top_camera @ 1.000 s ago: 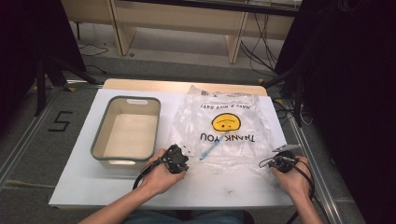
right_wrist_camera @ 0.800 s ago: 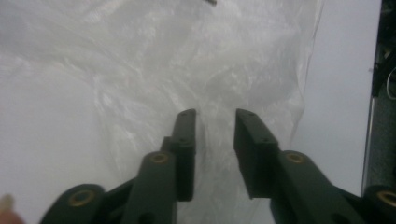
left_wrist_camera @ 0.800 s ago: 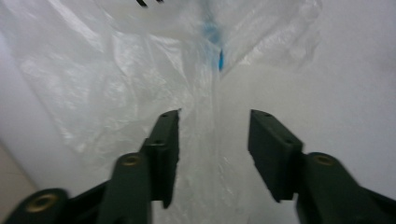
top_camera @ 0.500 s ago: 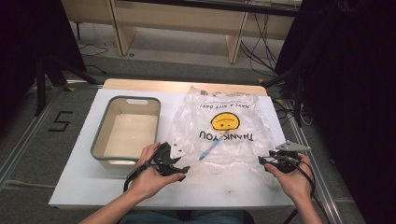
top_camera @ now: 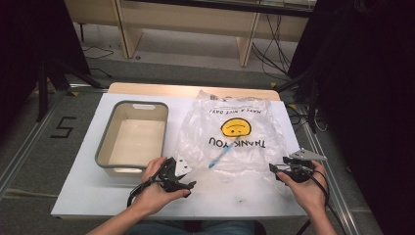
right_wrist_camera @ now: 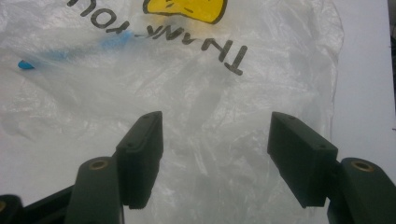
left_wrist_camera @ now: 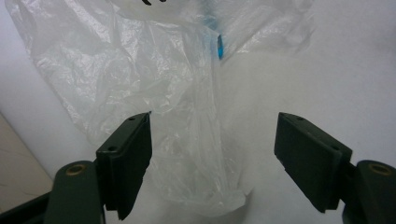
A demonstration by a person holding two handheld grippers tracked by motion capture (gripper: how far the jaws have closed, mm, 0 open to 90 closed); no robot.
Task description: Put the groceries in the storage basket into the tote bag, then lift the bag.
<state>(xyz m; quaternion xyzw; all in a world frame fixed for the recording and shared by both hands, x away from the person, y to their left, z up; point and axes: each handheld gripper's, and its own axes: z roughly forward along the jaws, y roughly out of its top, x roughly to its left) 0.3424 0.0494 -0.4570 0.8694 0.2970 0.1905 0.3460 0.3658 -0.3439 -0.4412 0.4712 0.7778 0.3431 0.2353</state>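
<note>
High view: the crinkled clear plastic bag printed with a yellow smiley and "THANK YOU" [top_camera: 230,142] lay flat on the white desk [top_camera: 88,196], a slim blue pen-like stick [top_camera: 220,157] inside it; the left tool [top_camera: 188,183] sat at the bag's near left corner and the right tool [top_camera: 274,169] at its near right edge, a placing that suggested each hand worked one bottom corner; a grey-rimmed rectangular plastic tub [top_camera: 132,139] stood just beside the bag on the left, close behind the left hand [top_camera: 154,188], and appeared the only obstacle to a move that way.

Left gripper view: the jaws had just been opening and stood wide, the bag's gathered corner [left_wrist_camera: 205,186] lying between them, untouched by either pad; nothing was held.

Right gripper view: the jaws had likewise just been opening; the bag's film [right_wrist_camera: 210,140] lay under and between them, not pinched; the blue stick [right_wrist_camera: 28,64] lay well apart to the left.
</note>
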